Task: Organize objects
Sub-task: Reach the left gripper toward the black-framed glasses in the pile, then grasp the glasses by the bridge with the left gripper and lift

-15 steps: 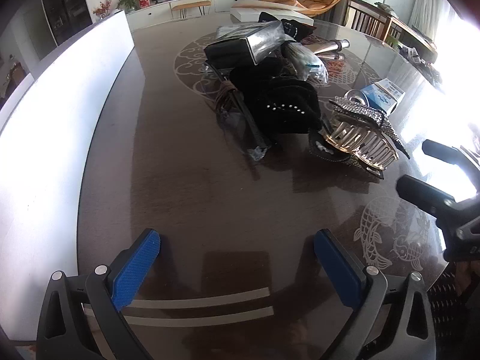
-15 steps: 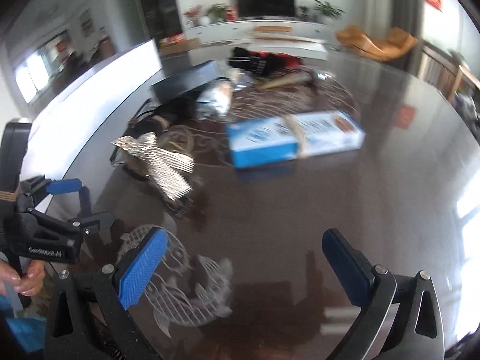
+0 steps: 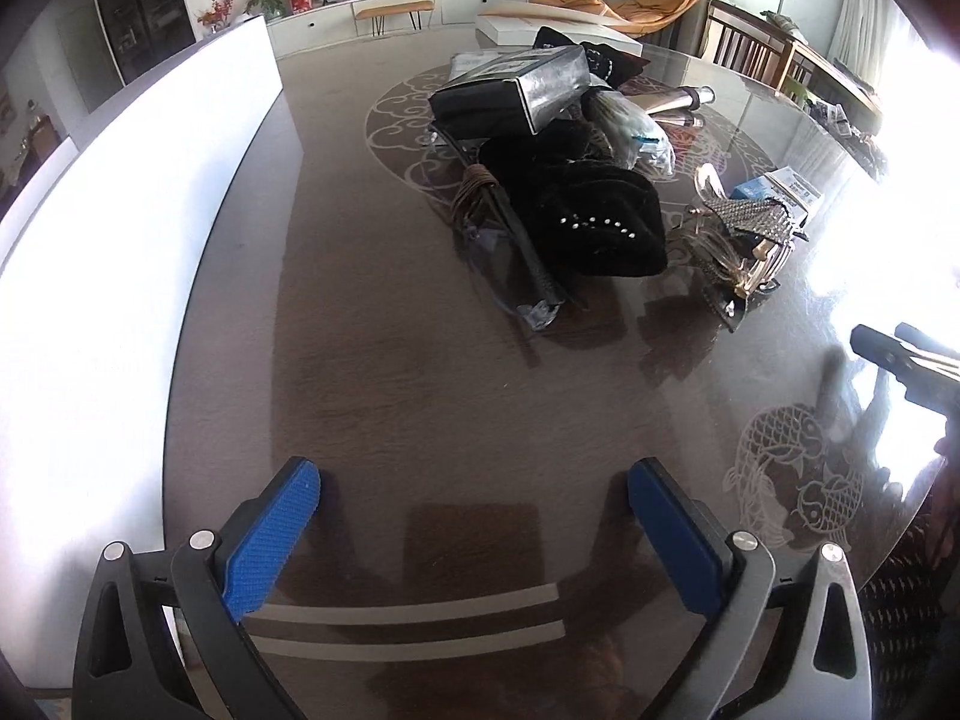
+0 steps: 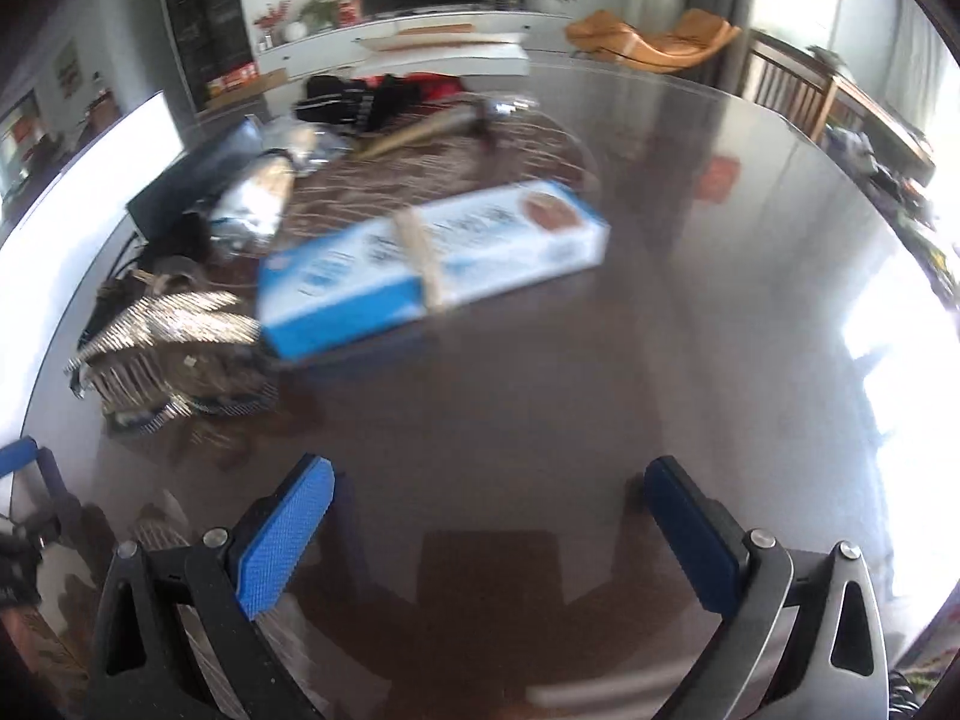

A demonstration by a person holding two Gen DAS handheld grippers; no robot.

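From the left wrist view, the left claw (image 3: 474,501) hangs over the dark table (image 3: 372,372), its blue pads spread wide with nothing between them. Straight ahead of it sits the heap: a black studded pouch (image 3: 594,228), a grey-ended dark box (image 3: 510,93) behind that, and a bundled black cord (image 3: 498,222) running lengthwise toward the claw. Ahead and to the right lies a glittery hair claw clip (image 3: 744,240), with a corner of the blue carton (image 3: 774,186) just beyond. No writing is legible here. Against half a second ago the heap looks further from the claw, and the right gripper at the right edge shows less of itself.

From the right wrist view, the right claw (image 4: 489,504) is likewise spread apart and empty above the table (image 4: 690,312). The blue carton (image 4: 432,264) lies ahead, slightly left, long axis running left-near to right-far; its print is too blurred to read. The hair clip (image 4: 162,348) sits ahead-left, touching the carton's near end. Both now appear closer to the claw than before.
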